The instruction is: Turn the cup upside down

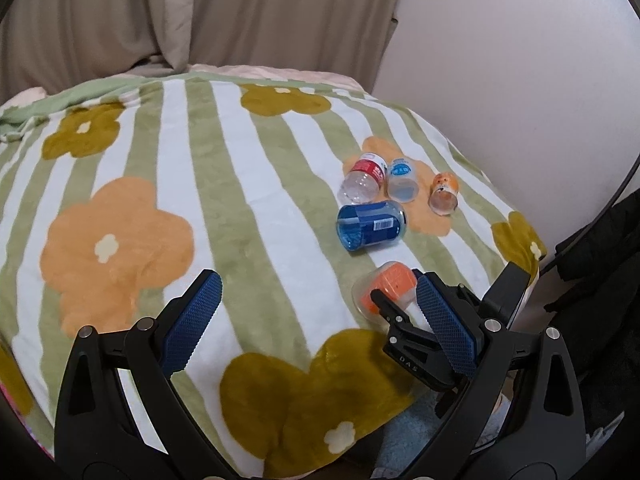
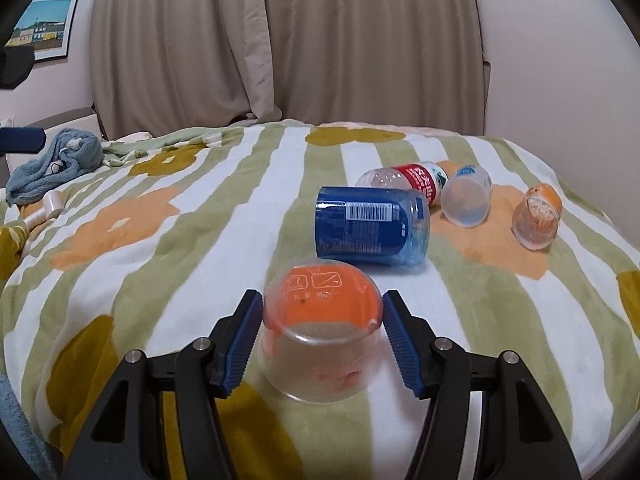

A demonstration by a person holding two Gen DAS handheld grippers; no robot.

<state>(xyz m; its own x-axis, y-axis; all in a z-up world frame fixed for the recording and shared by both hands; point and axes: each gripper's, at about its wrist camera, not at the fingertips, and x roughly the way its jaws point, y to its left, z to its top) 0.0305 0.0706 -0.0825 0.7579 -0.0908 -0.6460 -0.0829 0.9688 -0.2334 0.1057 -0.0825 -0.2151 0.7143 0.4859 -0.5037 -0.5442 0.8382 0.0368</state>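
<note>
Right gripper (image 2: pixel 322 334) straddles the cup (image 2: pixel 320 328), one blue pad each side. Left pad looks to touch the cup wall; right pad sits just beside it with a thin gap showing, so fingers are not clamped, narrow-open around the cup. The cup is clear plastic with an orange label, near the front edge of the bed (image 2: pixel 160 240), tilted with its open rim toward the camera and down, closed end up and away. It rests on the striped flower blanket.

In the left wrist view the same cup (image 1: pixel 386 288) shows beyond the left gripper's right finger, with the right gripper (image 1: pixel 400 300) reaching in at it. Left gripper (image 1: pixel 316 312) hovers over the blanket, fingers wide apart, holding nothing.

Behind the cup lies a blue bottle (image 2: pixel 372 226) on its side, barcode up. Further back a red-label bottle (image 2: pixel 404 182) also on its side, touching or just beside a small clear cup (image 2: pixel 466 200) with a blue label, tipped over, mouth toward the camera. Well right of those an orange-print cup (image 2: pixel 536 216), tilted, rim down.

Far left of the bed: a blue towel (image 2: pixel 52 164) bunched up, a white roller (image 2: pixel 44 210) beside it. Beige curtain (image 2: pixel 280 40) behind the bed, framed picture (image 2: pixel 42 26) on the left wall.
</note>
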